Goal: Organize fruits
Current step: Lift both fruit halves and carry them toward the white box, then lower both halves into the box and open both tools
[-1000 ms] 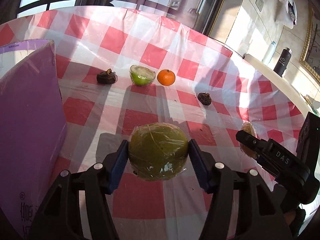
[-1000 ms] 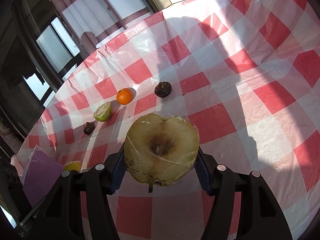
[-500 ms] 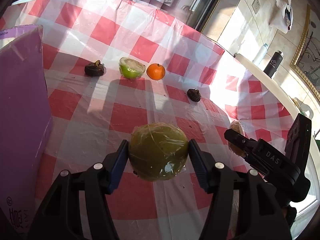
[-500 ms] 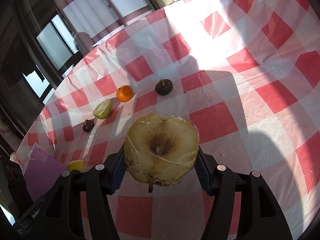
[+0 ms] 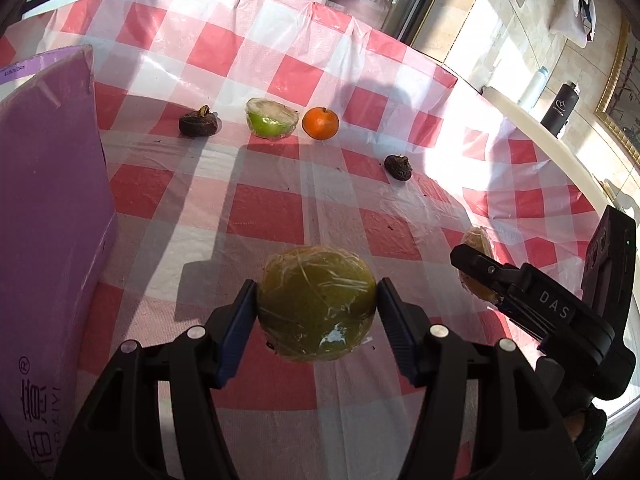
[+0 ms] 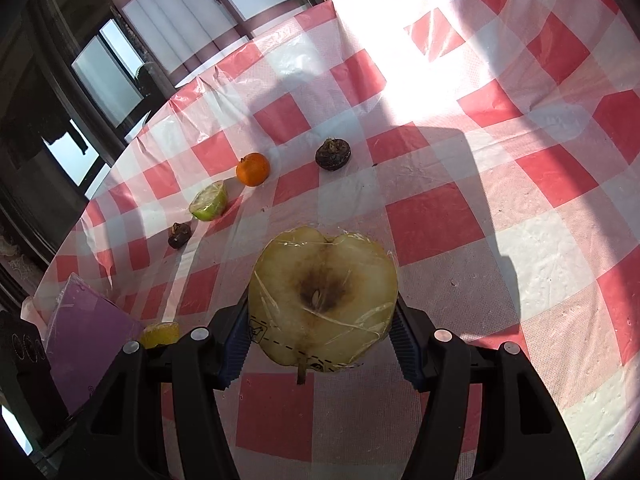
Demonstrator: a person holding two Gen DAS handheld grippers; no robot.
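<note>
My left gripper [image 5: 316,306] is shut on a green wrapped fruit half [image 5: 316,304], held above the checked tablecloth. My right gripper [image 6: 322,308] is shut on a wrapped pear half [image 6: 322,292], cut face towards the camera. The right gripper [image 5: 472,258] also shows at the right of the left wrist view, with the pear half [image 5: 478,242] in it. On the cloth lie a small orange [image 5: 320,123] [image 6: 252,169], a wrapped green half fruit [image 5: 272,117] [image 6: 209,201] and two dark brown fruits [image 5: 199,123] [image 5: 398,167] [image 6: 333,154] [image 6: 179,235].
A purple box [image 5: 48,216] [image 6: 86,344] stands at the left edge of the table. The left gripper's yellow-green fruit [image 6: 160,334] shows beside it in the right wrist view. Two bottles [image 5: 560,109] stand on a ledge beyond the table. Windows lie behind the table's far edge.
Both grippers keep their fruit. The left gripper has shifted a little over the cloth, and the right gripper has drifted slightly; the fruits on the cloth have not moved.
</note>
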